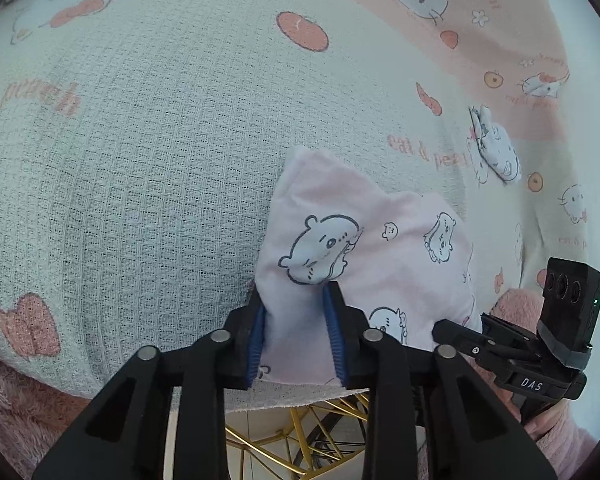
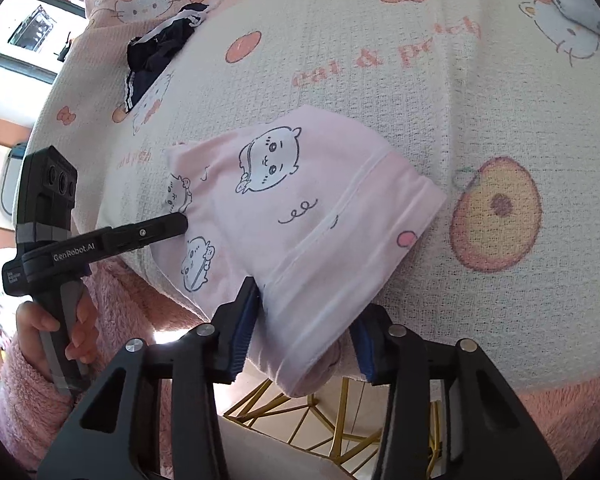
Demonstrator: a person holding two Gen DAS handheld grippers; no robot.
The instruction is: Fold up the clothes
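The left claw (image 1: 298,332) enters from six o'clock, its blue pads (image 1: 334,316) closed on a bunched fold of the pale pink garment (image 1: 360,236), which is printed with outlined cartoon animals. The garment lies just past centre toward four o'clock on a waffle-textured blanket (image 1: 140,160) patterned with cats, peaches, bows and pink lettering. At four o'clock the right claw (image 1: 452,330) reaches in, its black tip touching the garment's edge; whether it grips cannot be told. A small folded white printed cloth (image 1: 496,148) rests on the blanket at two o'clock. Fuzzy pink sleeves (image 1: 16,408) show at seven and four o'clock. Gold wire legs (image 1: 296,436) appear below the blanket's edge at six o'clock
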